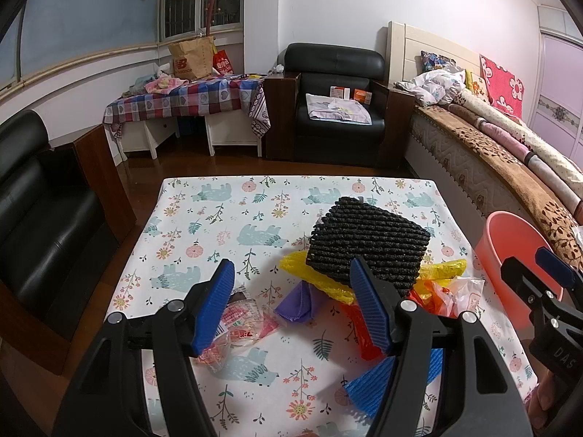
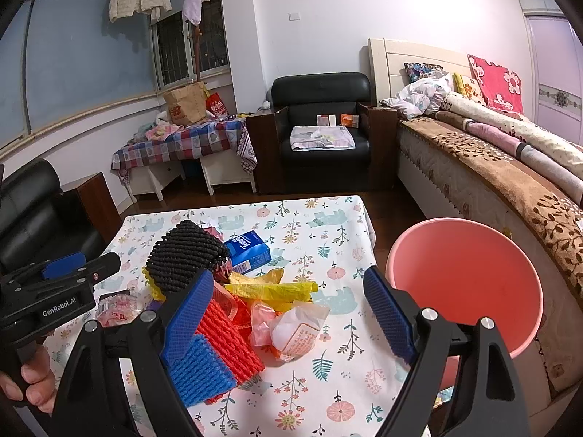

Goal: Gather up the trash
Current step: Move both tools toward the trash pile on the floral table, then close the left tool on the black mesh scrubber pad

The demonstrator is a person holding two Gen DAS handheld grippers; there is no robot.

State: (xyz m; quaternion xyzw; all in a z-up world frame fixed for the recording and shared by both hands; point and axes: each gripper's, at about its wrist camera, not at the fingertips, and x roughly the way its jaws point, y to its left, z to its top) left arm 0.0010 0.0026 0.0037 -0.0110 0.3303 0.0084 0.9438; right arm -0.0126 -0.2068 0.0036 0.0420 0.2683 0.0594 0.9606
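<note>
Floral table [image 1: 204, 225] | trash pile [image 2: 233, 306] ahead of both spread claws, left claw [image 1: 295, 306], right claw [image 2: 291, 313]

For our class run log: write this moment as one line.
left gripper: open, empty | right gripper: open, empty | trash pile: on table | pink bin: beside table, right

A heap of trash lies on the floral tablecloth [image 2: 328, 240]: a black foam net [image 2: 184, 255] tops it, red foam netting [image 2: 227, 335] and blue foam netting [image 2: 200, 375] lie at its near edge, and a blue tissue pack [image 2: 249, 251] behind. The right gripper [image 2: 288, 317] hangs spread wide over the heap's right side, with the pink bucket [image 2: 462, 280] right of the heap, off the table.
</note>
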